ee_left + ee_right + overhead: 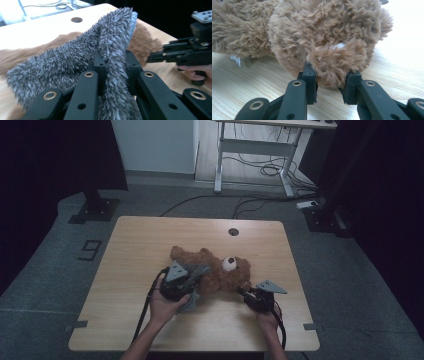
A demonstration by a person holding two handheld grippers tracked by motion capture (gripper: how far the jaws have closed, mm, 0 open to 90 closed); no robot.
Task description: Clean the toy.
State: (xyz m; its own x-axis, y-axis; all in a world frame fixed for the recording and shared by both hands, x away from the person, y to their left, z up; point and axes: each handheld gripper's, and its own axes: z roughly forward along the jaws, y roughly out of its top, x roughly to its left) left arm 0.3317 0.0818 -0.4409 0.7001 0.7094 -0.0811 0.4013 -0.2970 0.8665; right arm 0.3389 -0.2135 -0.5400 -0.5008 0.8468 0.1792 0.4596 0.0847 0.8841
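Observation:
A brown teddy bear lies on its back in the middle of the wooden table, head toward the right. My left gripper is over its body, shut on a fold of grey fuzzy cloth that rises between the jaws of the left gripper and drapes across the bear. My right gripper is at the near side of the head. In the right gripper view, the bear's ear is pinched between the two pads of the right gripper. That right gripper also appears in the left gripper view.
A round cable hole sits near the table's far edge. A white label hangs from the bear's side. Beyond the table stand a desk frame with cables and dark stand bases at left and right.

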